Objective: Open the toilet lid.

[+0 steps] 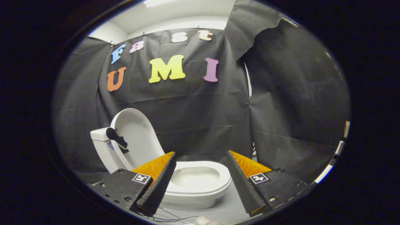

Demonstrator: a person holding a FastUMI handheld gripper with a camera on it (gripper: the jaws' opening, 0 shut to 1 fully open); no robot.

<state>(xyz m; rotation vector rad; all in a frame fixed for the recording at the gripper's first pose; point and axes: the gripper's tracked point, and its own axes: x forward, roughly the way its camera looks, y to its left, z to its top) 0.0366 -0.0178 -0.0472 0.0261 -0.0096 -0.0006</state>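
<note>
We take the toilet (200,184) as our landmark. Its lid (136,137) stands upright at the back, leaning toward the tank (100,135), so the seat and bowl lie uncovered; we judge the opening as done. Our gripper (201,182) is released, its fingers (159,182) spread wide apart with nothing between them, and the bowl shows just beyond them. We think the fingers are apart because the lid needs no more holding: it rests by its own weight.
</note>
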